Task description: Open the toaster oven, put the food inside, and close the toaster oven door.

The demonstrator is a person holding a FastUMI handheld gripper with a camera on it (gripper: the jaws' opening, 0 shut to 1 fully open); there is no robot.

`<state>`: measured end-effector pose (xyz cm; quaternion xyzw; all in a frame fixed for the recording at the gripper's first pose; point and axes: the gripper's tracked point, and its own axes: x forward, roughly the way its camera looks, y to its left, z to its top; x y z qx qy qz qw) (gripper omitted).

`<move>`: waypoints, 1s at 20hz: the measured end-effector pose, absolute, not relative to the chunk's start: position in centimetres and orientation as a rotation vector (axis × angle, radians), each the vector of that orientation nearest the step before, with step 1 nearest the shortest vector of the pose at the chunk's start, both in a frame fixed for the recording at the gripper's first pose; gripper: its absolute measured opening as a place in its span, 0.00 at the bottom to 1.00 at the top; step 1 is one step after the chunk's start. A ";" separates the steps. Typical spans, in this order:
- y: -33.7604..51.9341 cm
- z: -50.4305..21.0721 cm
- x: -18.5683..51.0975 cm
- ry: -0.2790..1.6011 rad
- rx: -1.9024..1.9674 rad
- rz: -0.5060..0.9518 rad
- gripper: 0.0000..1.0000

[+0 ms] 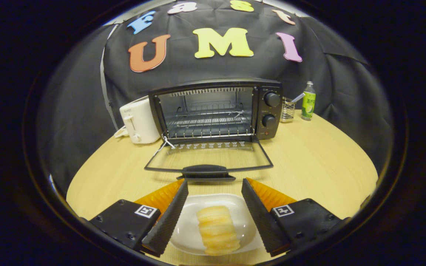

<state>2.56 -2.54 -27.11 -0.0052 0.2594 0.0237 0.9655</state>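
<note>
Gripper [215, 207]: fingers spread wide, nothing held; they stand either side of the food without touching it.
Food [217, 229]: a pale ridged piece, lying lengthwise on the plate, between the fingers.
Plate [187, 229]: white, shallow, on the table just short of the door handle.
Grasp risk: the food is judged soft; a hard squeeze could crush it, and an off-centre squeeze could roll it off or slide the plate.
Door [209, 157]: folded fully down, its handle [206, 170] nearest the fingers.
Door risk: a low carry could strike the handle or glass.
Oven [216, 111]: cavity open, wire rack [207, 123] bare.
Rack risk: the food could be caught on the wires or dropped short onto the door.
Beside oven: toaster [139, 120], bottle [308, 101].
</note>
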 end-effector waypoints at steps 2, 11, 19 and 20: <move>-2.7 -27.5 0.9 0.529 -0.005 0.057 0.98; -2.9 -32.8 -3.7 0.600 -0.093 0.125 0.95; -3.2 -33.3 -3.3 0.619 -0.111 0.114 0.86; -3.1 -33.4 -3.1 0.626 -0.109 0.121 0.83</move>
